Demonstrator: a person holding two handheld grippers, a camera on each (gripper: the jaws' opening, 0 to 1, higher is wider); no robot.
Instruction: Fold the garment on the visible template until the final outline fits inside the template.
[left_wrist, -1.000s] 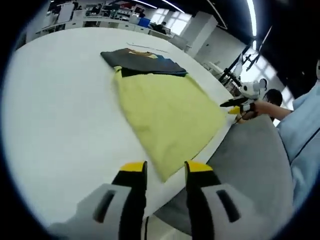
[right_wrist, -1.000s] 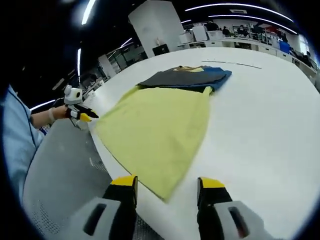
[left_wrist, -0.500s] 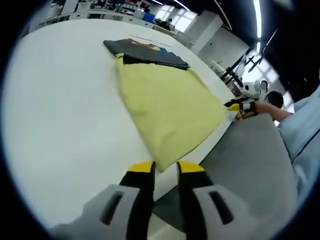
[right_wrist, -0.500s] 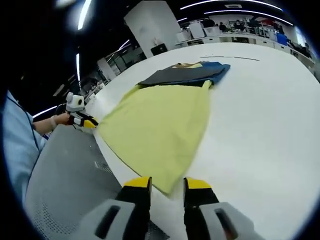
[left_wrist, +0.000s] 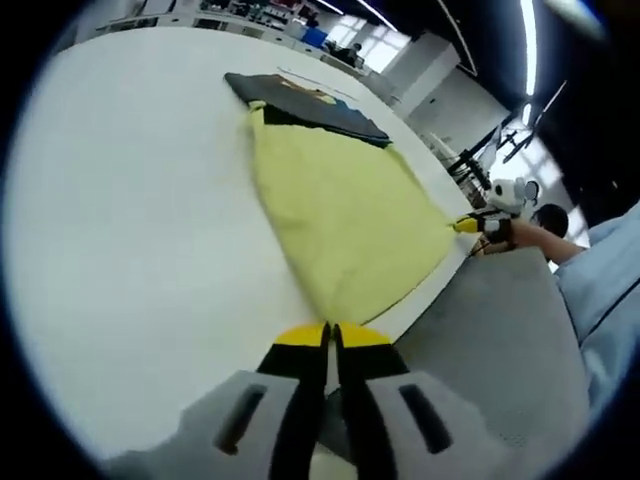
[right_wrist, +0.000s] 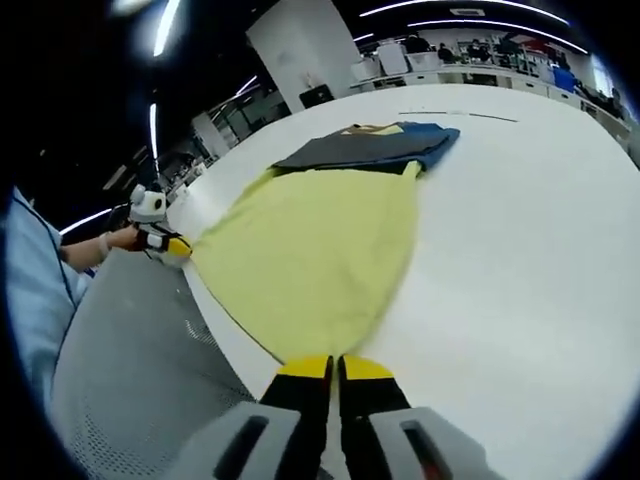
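Left gripper view: the left gripper rises from the bottom edge, its yellow-tipped jaws pressed together on the near corner of the yellow garment, which lies flat on the white table and widens away from the jaws toward its dark upper part (grey and blue, at the far end of the cloth). At the right of this view the right gripper reaches in, held in a person's hand with a pale blue sleeve behind it; its yellow tip meets the other near corner of the garment, at the table edge above a grey mesh surface. Right gripper view: the right gripper stands at the bottom centre, jaws closed with the pointed corner of the yellow garment running in between their tips, so that the cloth fans out from the jaws across the white table up to the dark upper part. At the left of this view the left gripper touches the opposite corner of the garment, held by a hand that extends from a pale blue sleeve. Both pinched corners lie along the table's near edge, well apart from each other. A thin line is marked on the table beyond the dark part; whether it belongs to the template cannot be told.
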